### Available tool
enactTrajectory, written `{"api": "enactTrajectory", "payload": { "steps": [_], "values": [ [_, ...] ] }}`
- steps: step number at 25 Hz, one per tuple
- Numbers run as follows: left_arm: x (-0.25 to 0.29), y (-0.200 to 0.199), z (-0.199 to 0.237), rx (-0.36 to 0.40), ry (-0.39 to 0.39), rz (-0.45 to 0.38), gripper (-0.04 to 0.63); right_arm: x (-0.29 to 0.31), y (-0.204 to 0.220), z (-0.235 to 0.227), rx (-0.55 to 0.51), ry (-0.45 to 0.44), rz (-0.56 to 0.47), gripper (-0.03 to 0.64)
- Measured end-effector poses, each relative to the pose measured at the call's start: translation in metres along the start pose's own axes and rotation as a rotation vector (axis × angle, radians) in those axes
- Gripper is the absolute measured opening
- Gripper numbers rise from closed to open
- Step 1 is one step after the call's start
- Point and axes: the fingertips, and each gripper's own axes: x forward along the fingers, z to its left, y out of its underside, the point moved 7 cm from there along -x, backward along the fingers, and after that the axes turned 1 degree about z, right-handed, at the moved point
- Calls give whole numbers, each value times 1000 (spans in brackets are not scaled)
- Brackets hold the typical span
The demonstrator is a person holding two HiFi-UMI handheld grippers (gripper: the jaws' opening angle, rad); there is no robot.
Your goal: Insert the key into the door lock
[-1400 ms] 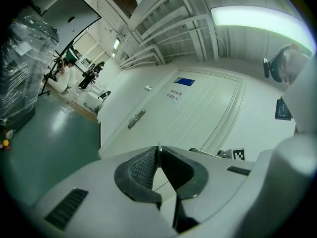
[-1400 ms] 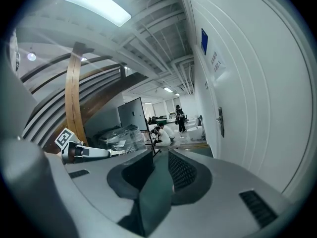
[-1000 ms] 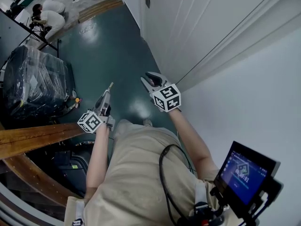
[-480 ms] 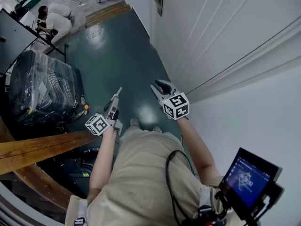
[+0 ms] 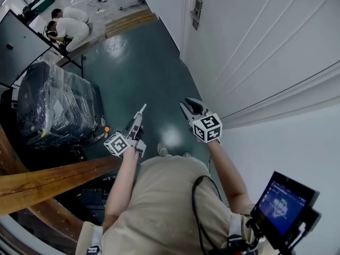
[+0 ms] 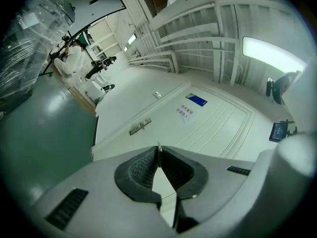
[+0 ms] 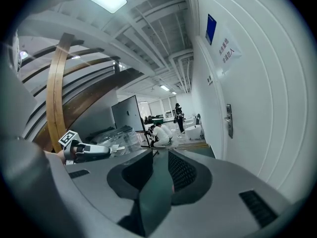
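My left gripper [image 5: 138, 116] is shut on a thin metal key [image 5: 142, 109], whose tip sticks out past the closed pads [image 6: 146, 165]. In the left gripper view the key [image 6: 158, 147] shows as a sliver between the jaws, aimed level at the white door [image 6: 208, 123]. The door's lock plate with its handle [image 6: 140, 126] lies ahead and to the left, well away from the key. My right gripper [image 5: 191, 106] is open and empty, close to the door [image 5: 255, 31]. Its view shows the lock plate [image 7: 228, 120] on the door at the right, and the left gripper [image 7: 89, 150] at the left. From the head view the lock plate [image 5: 196, 8] is far ahead.
A dark, plastic-wrapped crate [image 5: 53, 105] stands on the green floor [image 5: 138, 62] at the left. A wooden beam [image 5: 48, 179] crosses the lower left. Two people crouch [image 5: 66, 25] at the far end. A tablet [image 5: 284, 203] hangs at the lower right.
Both grippers have been carried forward along the door, and the lock plate has come further into view. The left stays shut on the key, the right stays open.
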Motion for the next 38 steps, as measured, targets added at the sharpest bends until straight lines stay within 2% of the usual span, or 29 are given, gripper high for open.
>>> {"api": "enactTrajectory", "payload": {
  "steps": [8,12,14,17,19,22,29,36,38],
  "values": [
    [-4,-26,31,-50,47,7,34,44,-3,14,5,15,-7,104],
    [6,-38,47,-31,31,12,35,65,-2,8,12,10,-7,104],
    [20,-38,56,-53,23,20,35,75,-3,-6,19,4,-5,104],
    [12,-40,62,-75,23,21,34,79,-2,3,26,5,-1,104],
    [16,-41,63,-89,21,15,34,80,-3,-2,28,4,3,104],
    [21,-46,59,-53,17,2,34,82,-4,-11,29,-2,5,104],
    [30,-44,60,-122,-13,-33,34,89,-14,-27,28,-20,16,104],
    [32,-51,54,-105,7,-49,34,91,-28,-33,19,-11,-2,104],
    [50,-53,46,-89,4,-54,35,89,-35,-52,21,-16,-1,104]
  ]
}}
